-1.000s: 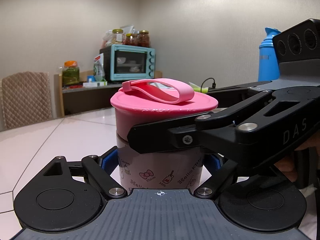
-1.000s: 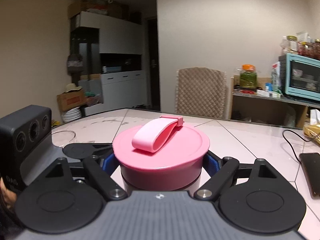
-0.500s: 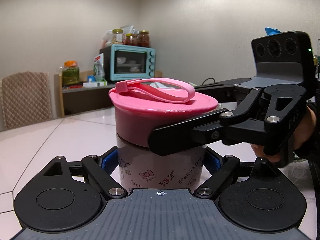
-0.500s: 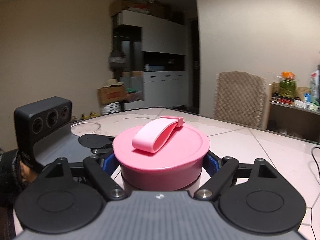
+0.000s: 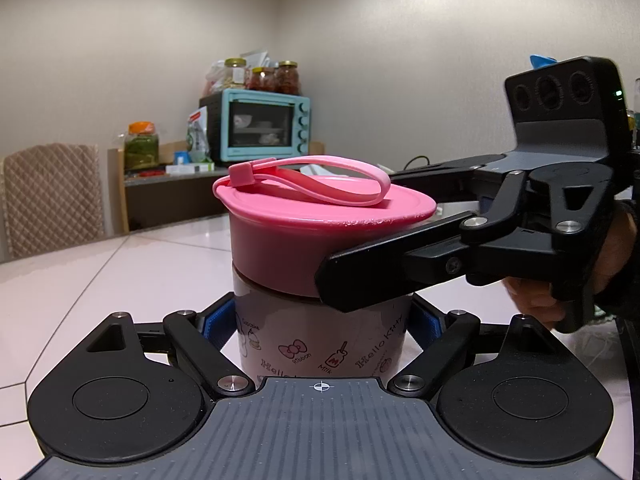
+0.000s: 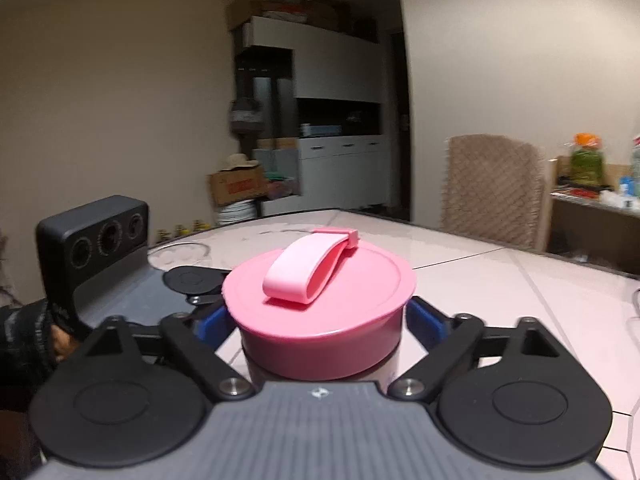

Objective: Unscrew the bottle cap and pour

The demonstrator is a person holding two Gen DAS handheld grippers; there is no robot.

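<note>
A squat bottle (image 5: 320, 340) with Hello Kitty print stands on the pale tiled table (image 5: 120, 276). Its wide pink cap (image 5: 304, 232) has a pink carry strap (image 5: 320, 180) on top. My left gripper (image 5: 320, 320) is shut on the bottle's body. My right gripper (image 6: 320, 320) is shut on the pink cap (image 6: 320, 320); in the left wrist view it comes in from the right with one finger (image 5: 384, 276) across the cap's side. The cap sits slightly tilted on the bottle. The strap (image 6: 308, 272) shows in the right wrist view.
A wicker chair (image 5: 48, 196) stands behind the table. A teal toaster oven (image 5: 260, 126) with jars sits on a shelf at the back. A glass dish (image 6: 180, 250) lies on the table beyond the left gripper body (image 6: 92, 240). White cabinets (image 6: 328, 120) stand farther back.
My right gripper has swung round the bottle with the cap in it; the strap's clasp has turned leftward in the left wrist view. The bottle and my left gripper have stayed still.
</note>
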